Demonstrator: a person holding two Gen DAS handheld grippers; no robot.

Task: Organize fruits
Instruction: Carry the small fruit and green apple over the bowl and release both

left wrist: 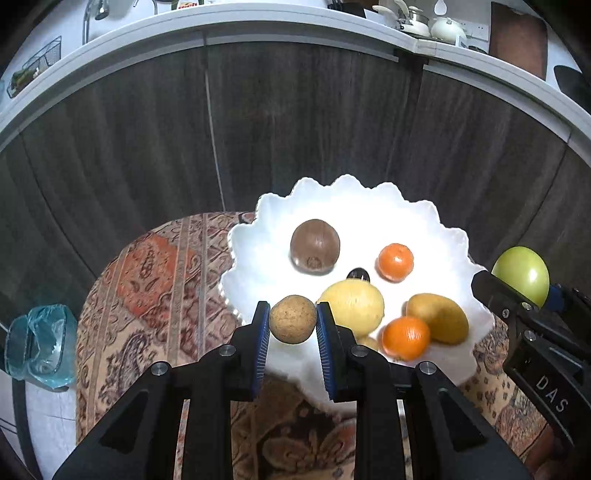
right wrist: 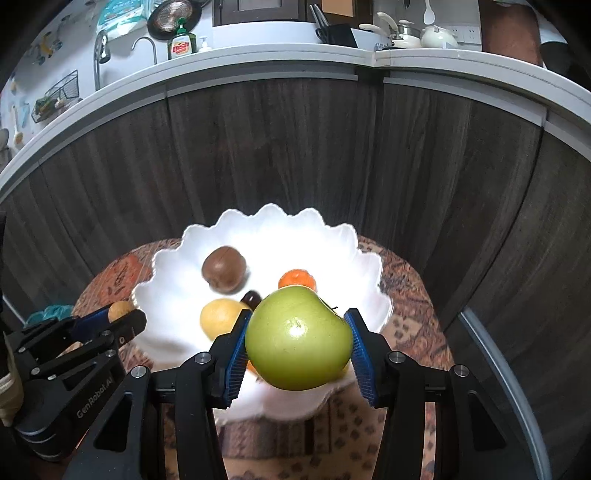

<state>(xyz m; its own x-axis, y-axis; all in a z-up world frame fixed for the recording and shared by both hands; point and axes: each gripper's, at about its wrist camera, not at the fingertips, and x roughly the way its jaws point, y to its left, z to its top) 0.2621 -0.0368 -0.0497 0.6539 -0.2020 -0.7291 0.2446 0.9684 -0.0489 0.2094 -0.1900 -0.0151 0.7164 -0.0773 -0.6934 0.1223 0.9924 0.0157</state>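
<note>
I'm looking into a home kitchen: a white countertop [right wrist: 258, 55] over dark wood-grain cabinet doors [right wrist: 277, 147], a chrome tap [right wrist: 101, 48], a green dish-soap bottle [right wrist: 181, 42], cream-coloured pots [right wrist: 437, 36], what may be a black knife block [right wrist: 341, 35], and a patterned cloth-covered small table [left wrist: 147, 280].

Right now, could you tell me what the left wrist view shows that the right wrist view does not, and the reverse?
Only the left wrist view shows two whole oranges, a mango and a blue bag. Only the right wrist view shows a soap bottle by the tap. Both show the white bowl, the brown fruit, the left gripper shut on a tan fruit, and the right gripper shut on a green apple.
</note>
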